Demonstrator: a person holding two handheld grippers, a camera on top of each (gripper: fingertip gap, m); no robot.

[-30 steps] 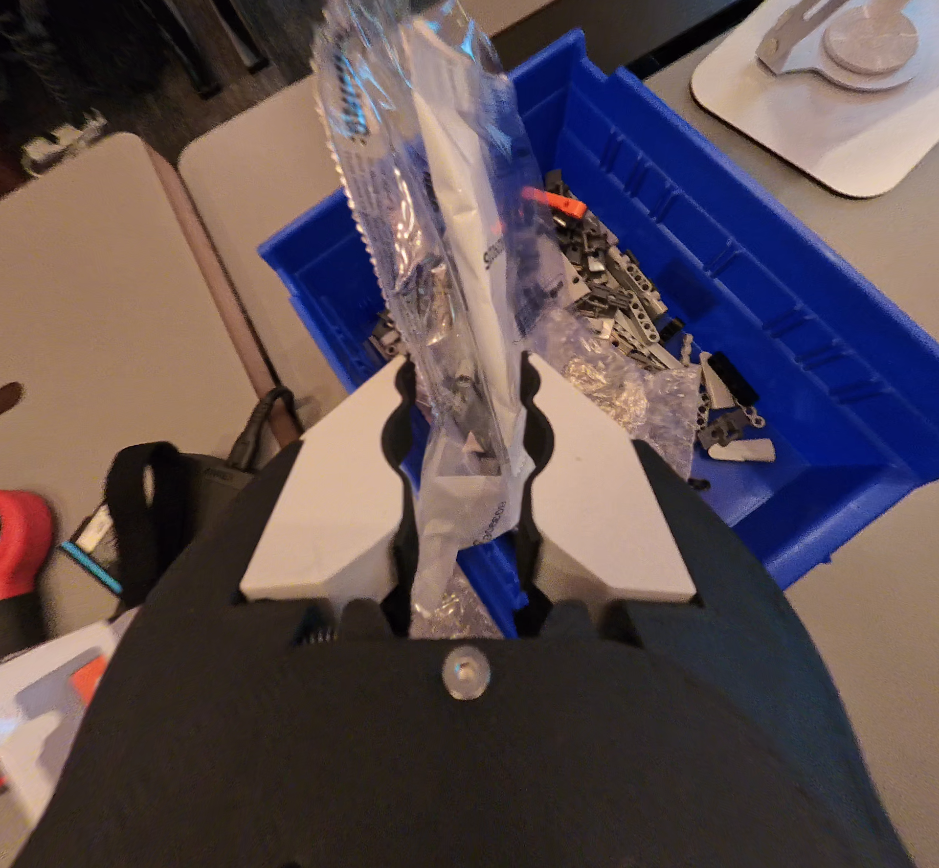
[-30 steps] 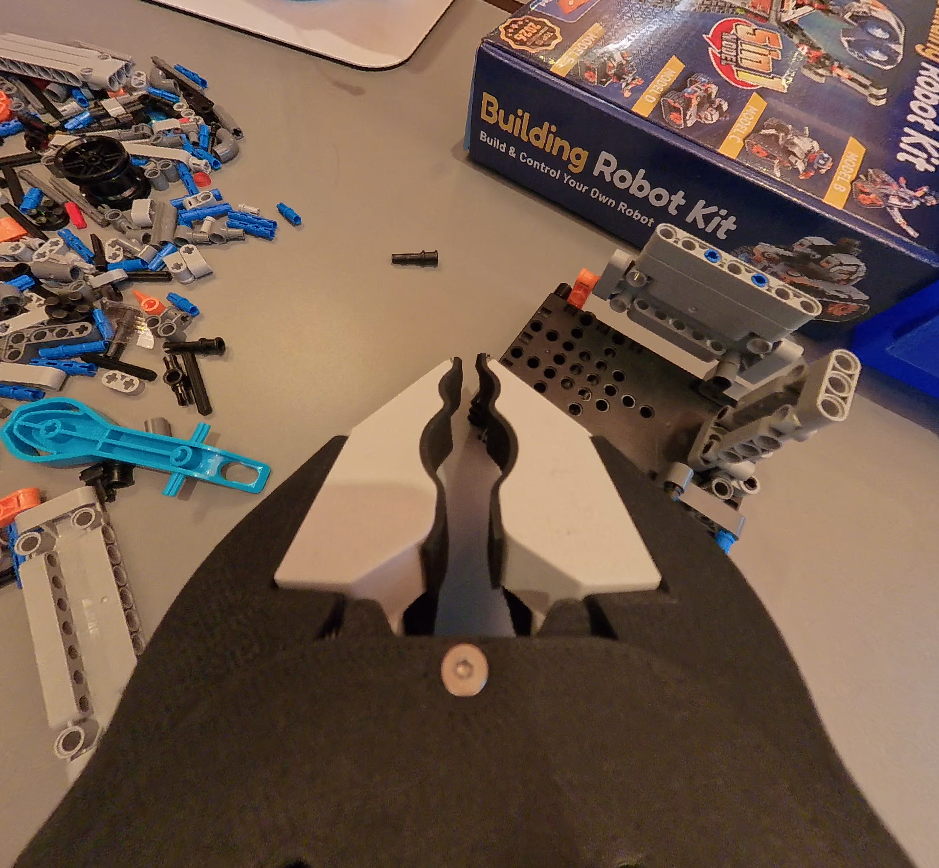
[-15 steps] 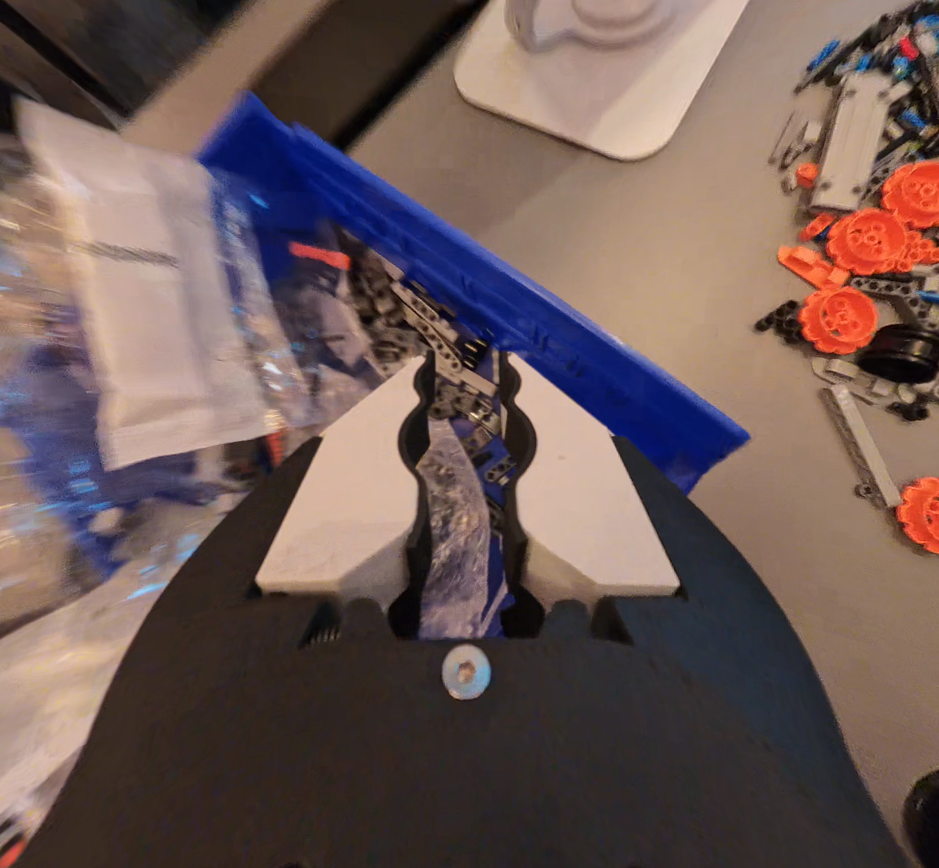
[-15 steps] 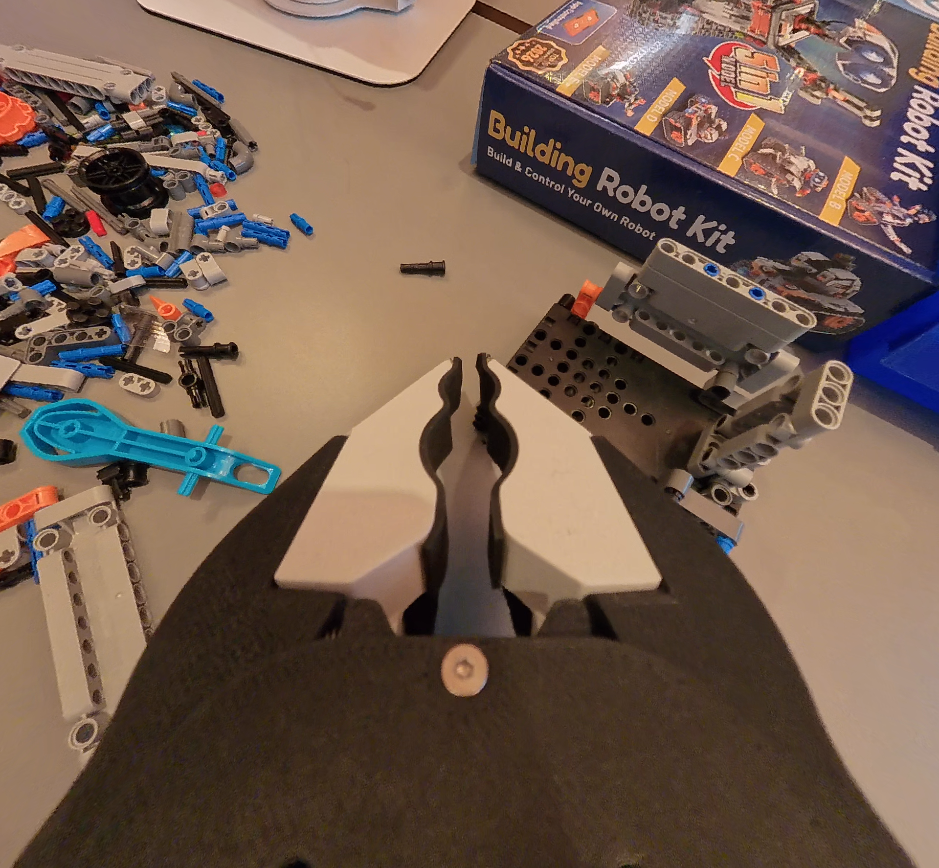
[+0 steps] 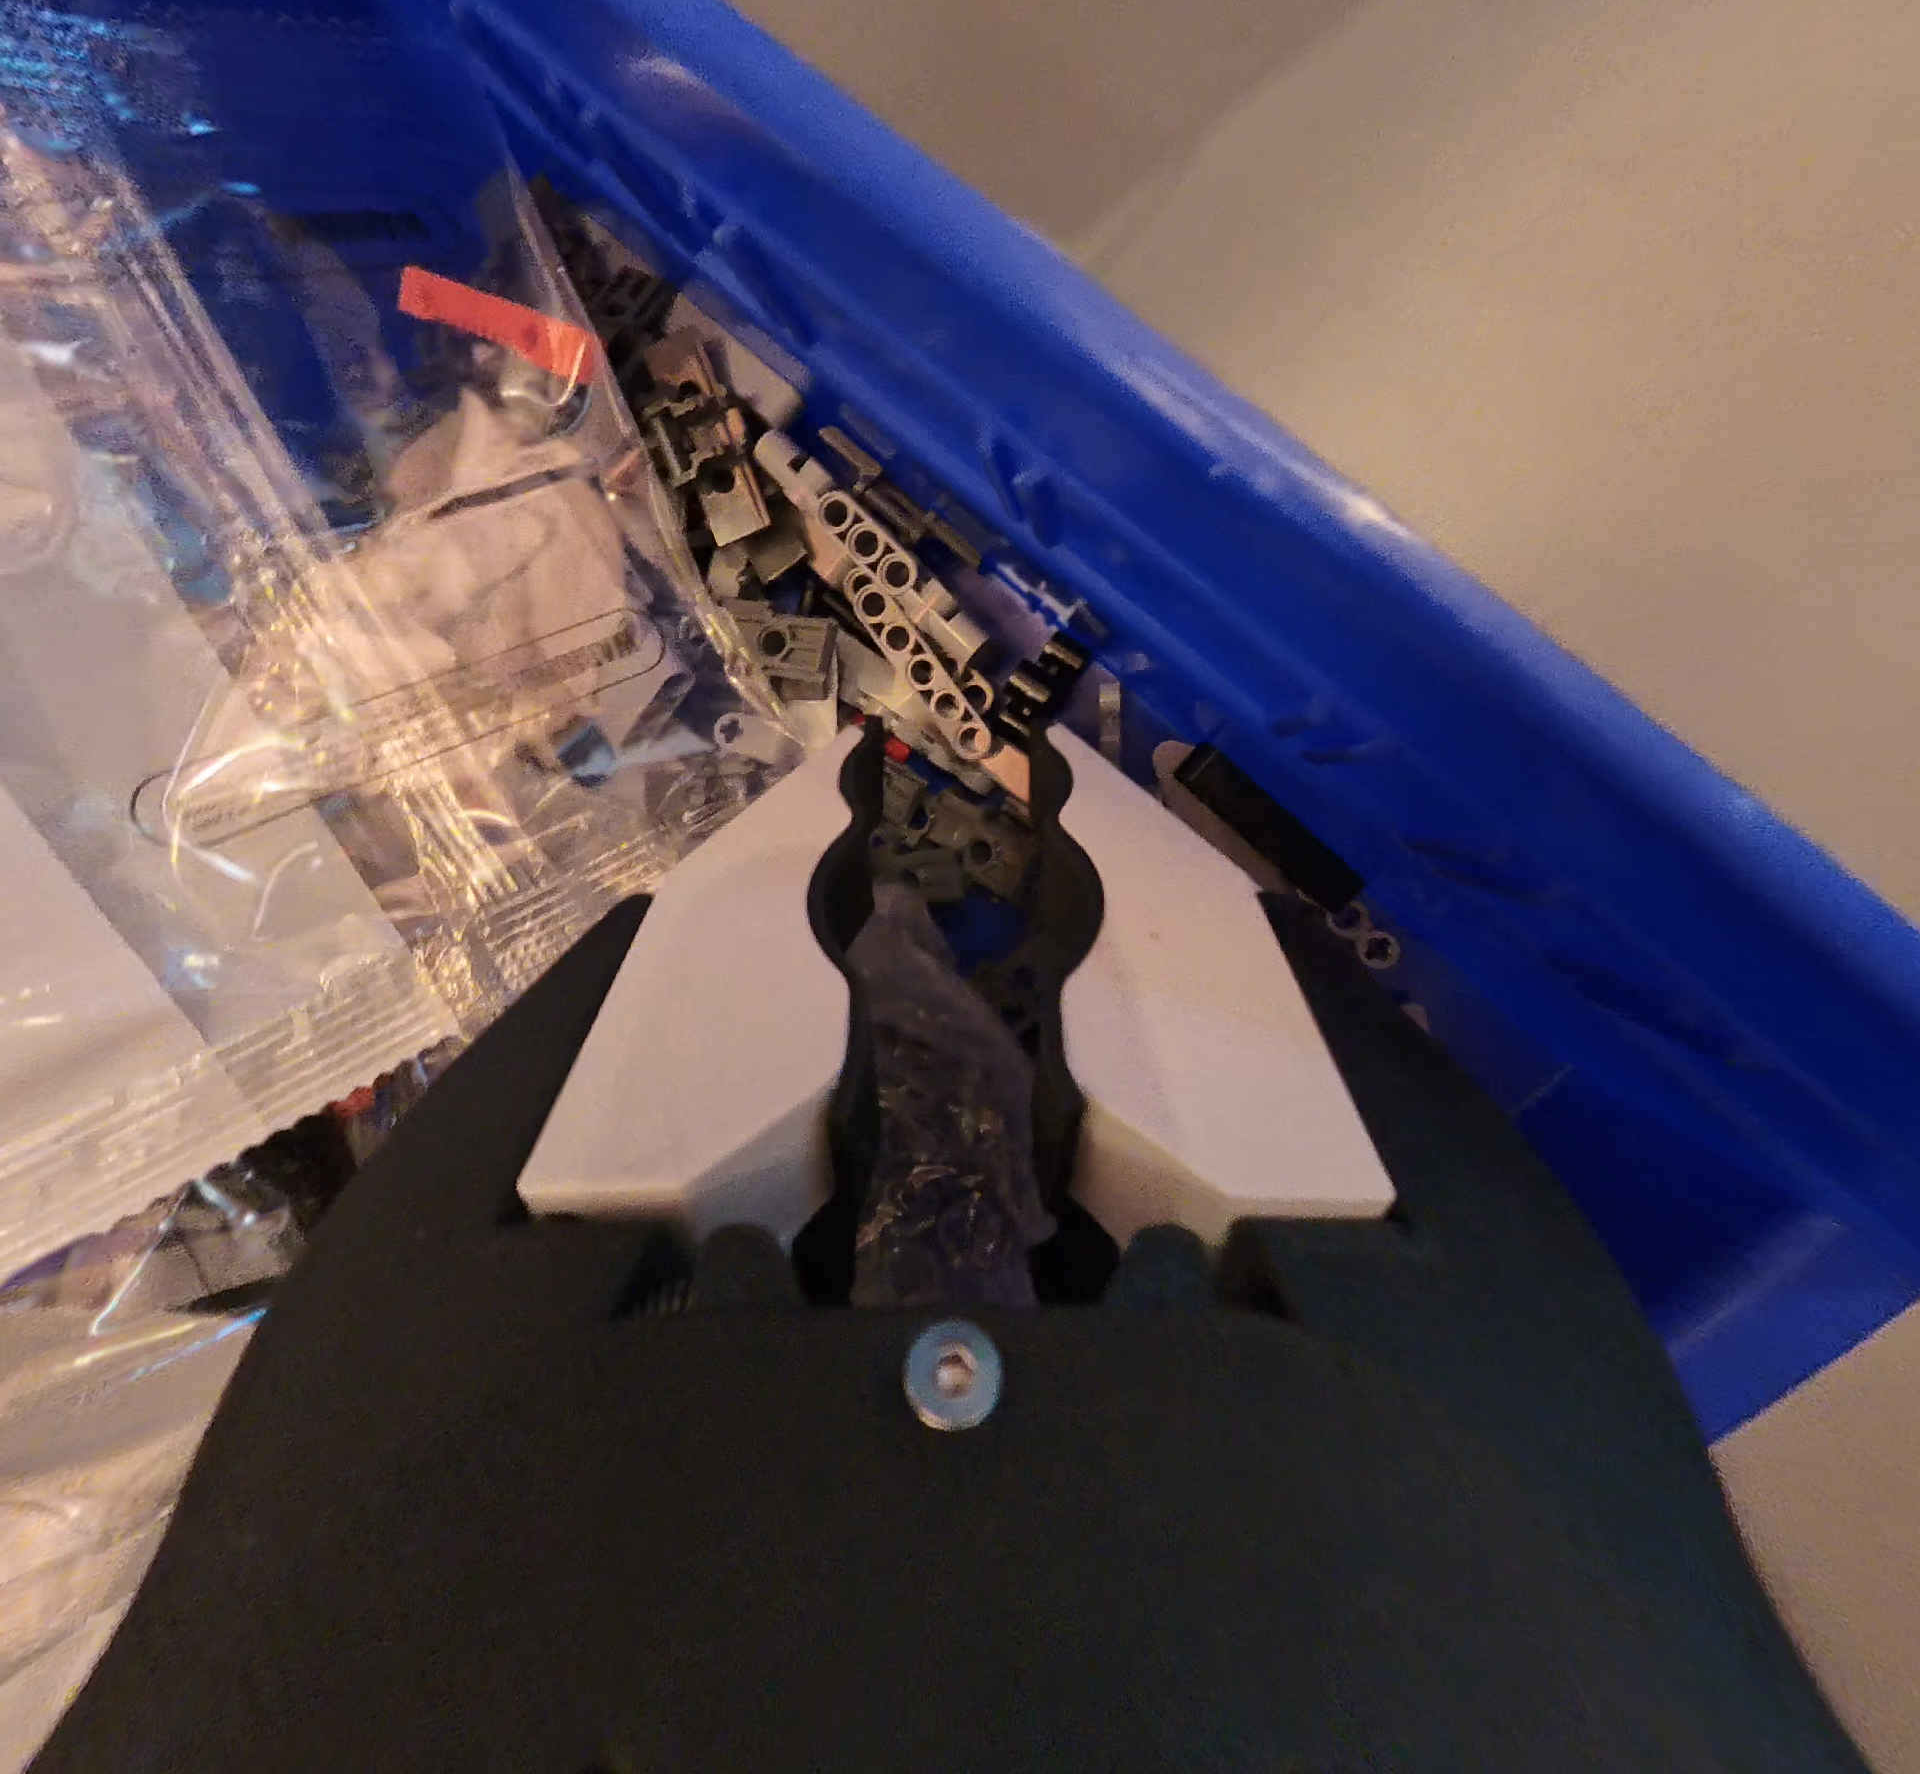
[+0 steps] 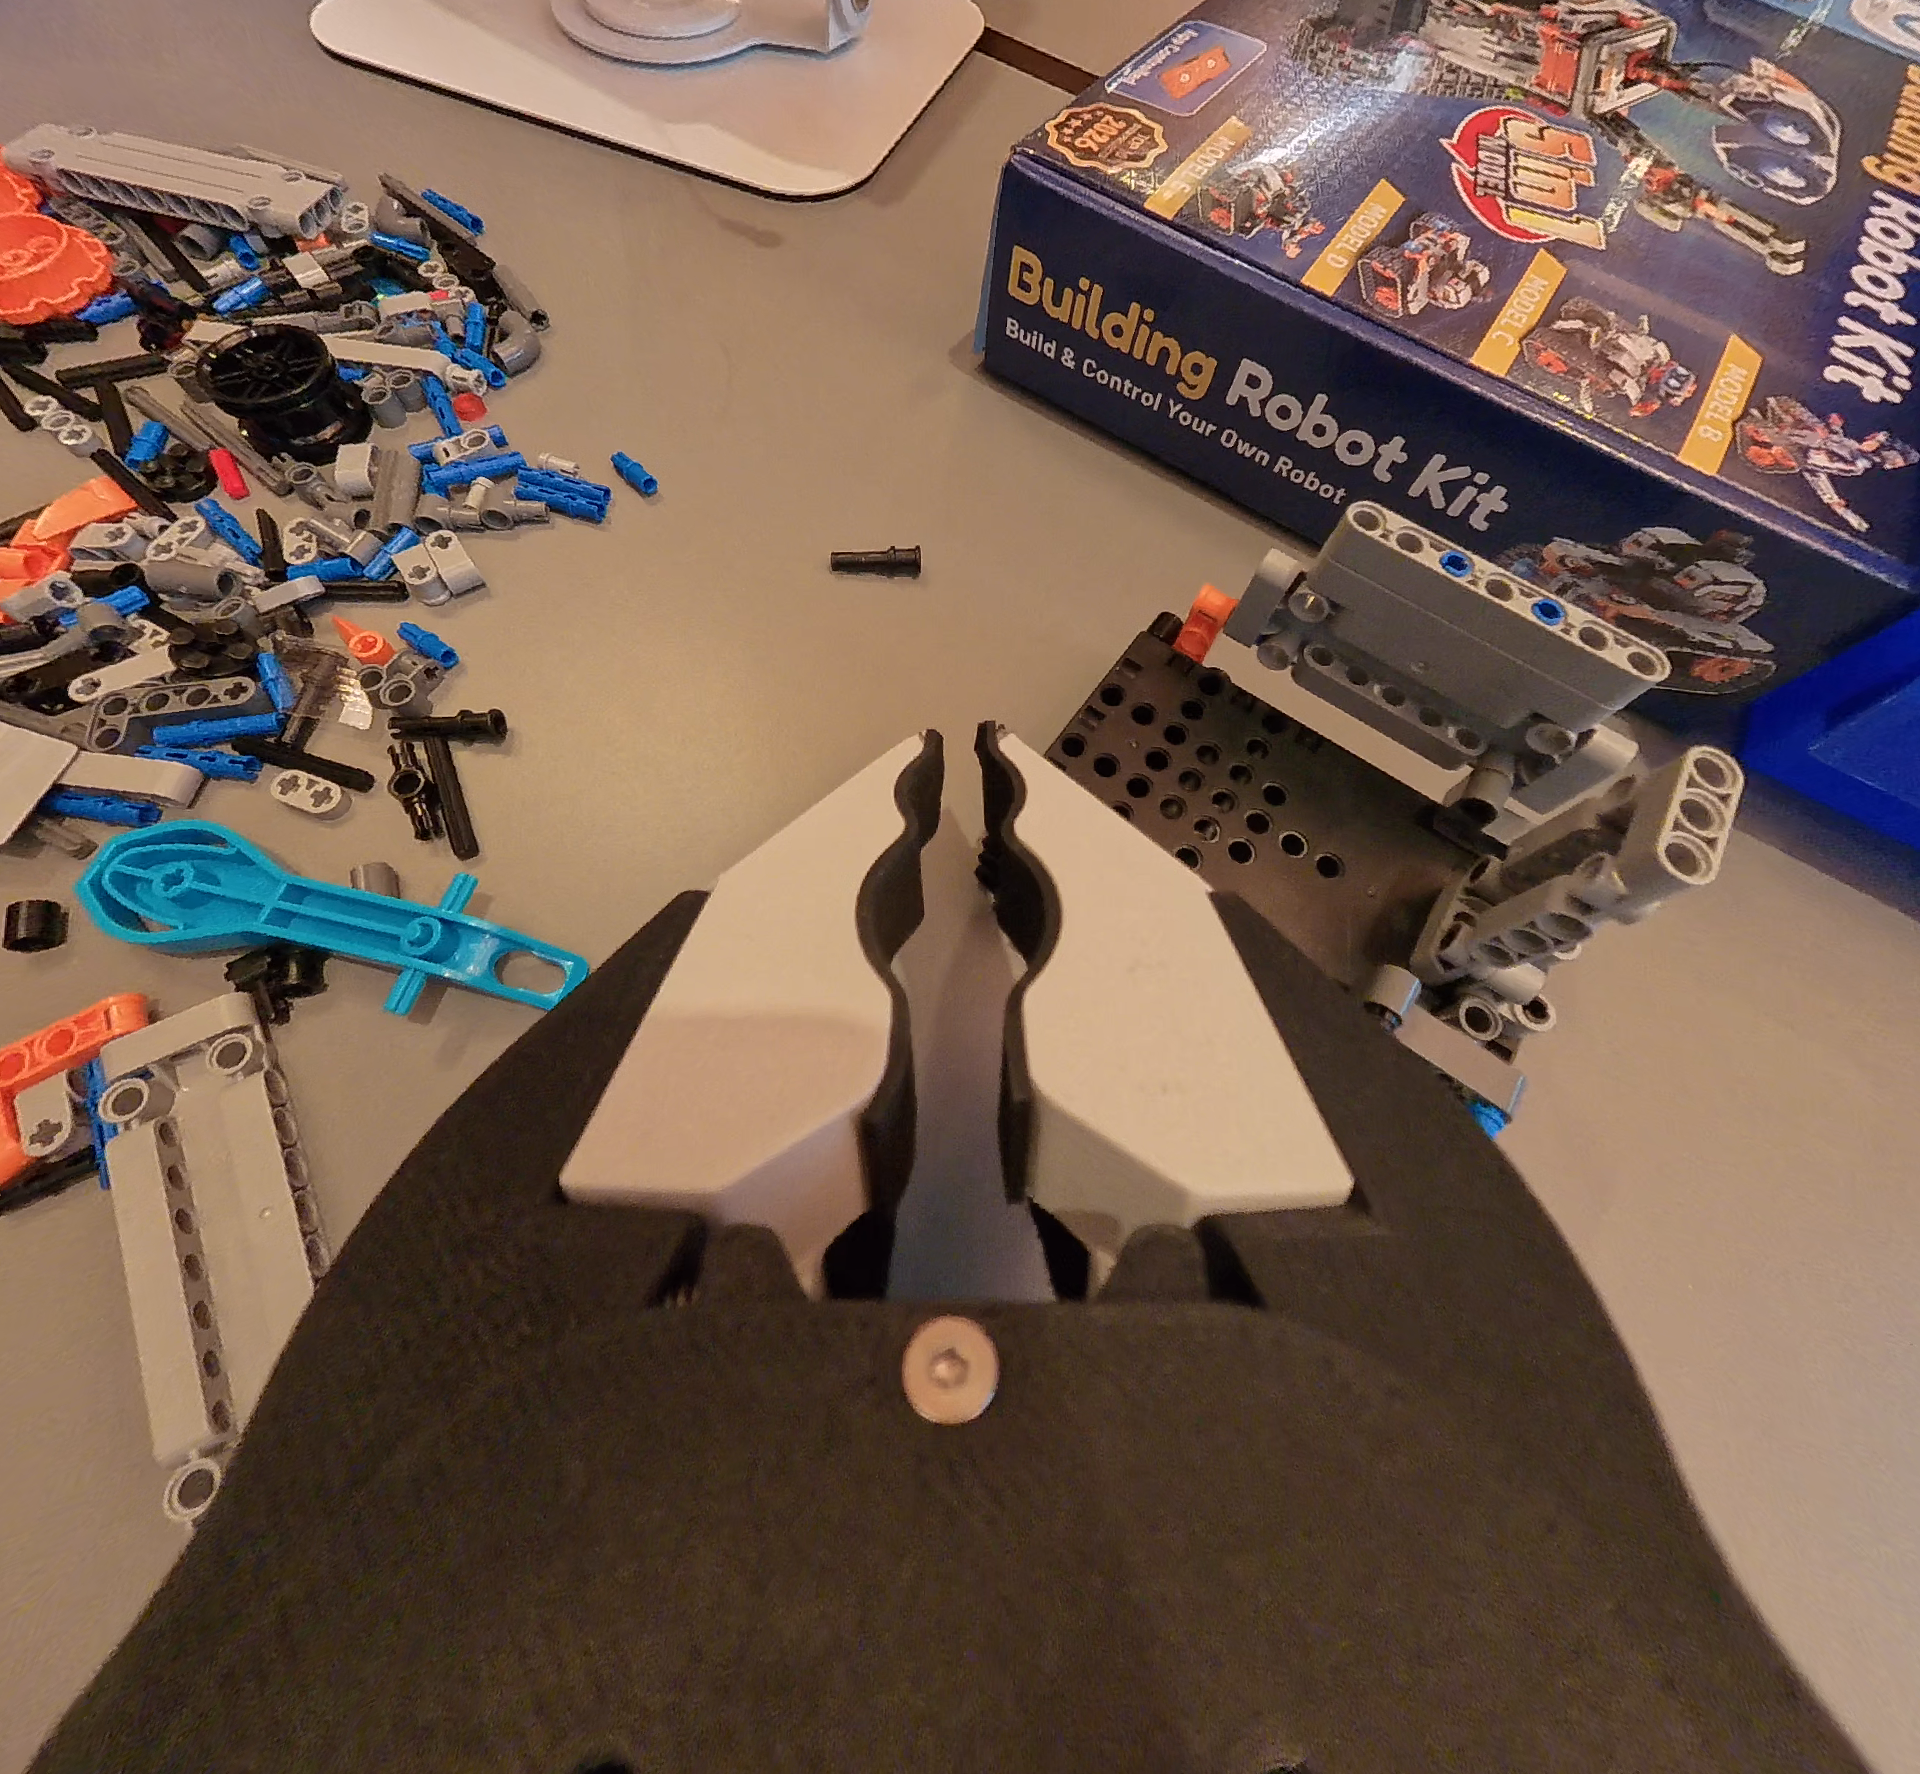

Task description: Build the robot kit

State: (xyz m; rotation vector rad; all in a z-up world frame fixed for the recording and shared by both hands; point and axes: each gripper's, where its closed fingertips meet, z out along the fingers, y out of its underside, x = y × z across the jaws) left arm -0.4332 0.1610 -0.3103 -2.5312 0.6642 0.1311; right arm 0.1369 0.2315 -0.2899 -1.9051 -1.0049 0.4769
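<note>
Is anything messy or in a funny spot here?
One small black peg lies alone on the table, away from the scattered pile of pieces. In the blue bin, a crumpled clear bag lies over loose parts.

The only clear writing is on the dark blue box point(image 6: 1455, 270) lying on the tabletop point(image 6: 831, 436) in the right wrist view. Its near side carries a large 2-colour title in gold and pale grey, with a smaller white line beneath. Its top shows a red round badge with bold lettering, a gold seal, a small pale tab with an orange mark, several yellow tags with short dark captions beside pictures of models, and a sideways title along the right edge. In the left wrist view, the clear bag point(image 5: 312, 685) in the blue bin point(image 5: 1143, 581) bears a framed block of fine print, too blurred to read.
</note>
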